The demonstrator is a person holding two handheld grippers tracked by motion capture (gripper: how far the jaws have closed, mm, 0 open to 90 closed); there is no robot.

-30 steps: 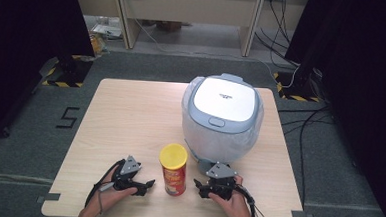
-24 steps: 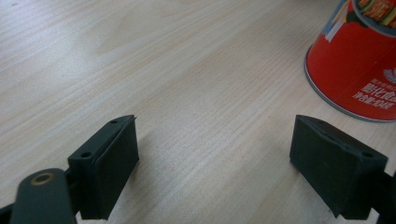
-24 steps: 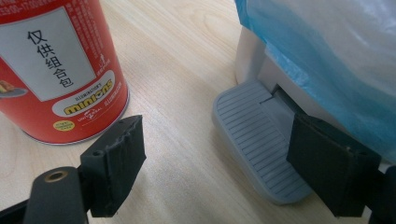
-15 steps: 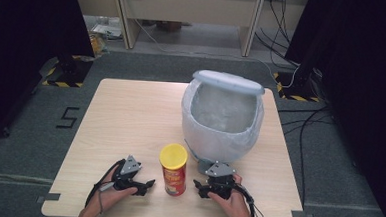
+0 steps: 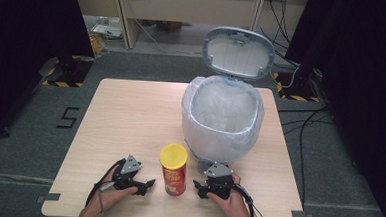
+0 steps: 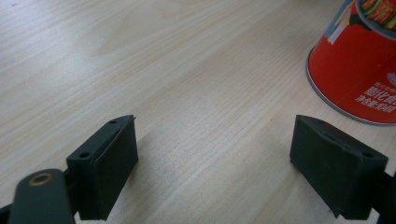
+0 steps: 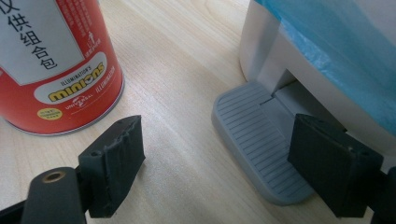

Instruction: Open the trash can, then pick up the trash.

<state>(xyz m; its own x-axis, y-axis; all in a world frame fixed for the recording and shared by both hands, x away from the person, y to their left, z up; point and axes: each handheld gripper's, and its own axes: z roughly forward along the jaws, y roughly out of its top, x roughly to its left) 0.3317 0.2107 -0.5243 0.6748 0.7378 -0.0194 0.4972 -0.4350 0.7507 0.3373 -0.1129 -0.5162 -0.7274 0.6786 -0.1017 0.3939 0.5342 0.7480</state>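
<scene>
Red snack can (image 5: 173, 168) with a yellow lid stands upright at the near edge of the bench (image 5: 130, 115), between the two grippers and touching neither. Left gripper (image 5: 144, 184) rests on the wood to the can's left, jaws spread wide with nothing between them; in its own view the can's base (image 6: 359, 70) sits off to the far right, so it isn't lined up for a grab yet. Right gripper (image 5: 200, 188) sits on the can's other side, jaws likewise parted and empty, right jaw over the bin's grey foot pedal (image 7: 257, 140). Whether that jaw actually bears on the pedal, can't tell. Pedal bin (image 5: 222, 120) stands just beyond the can, lined with a pale plastic bag (image 5: 239, 141), lid (image 5: 237, 52) tipped up and back. Open lid plus gripper at the pedal reads as: right side keeps the bin open, left side takes the can. Judgement: can is staged next to the bin for a short lift and drop; the grasp isn't started.
</scene>
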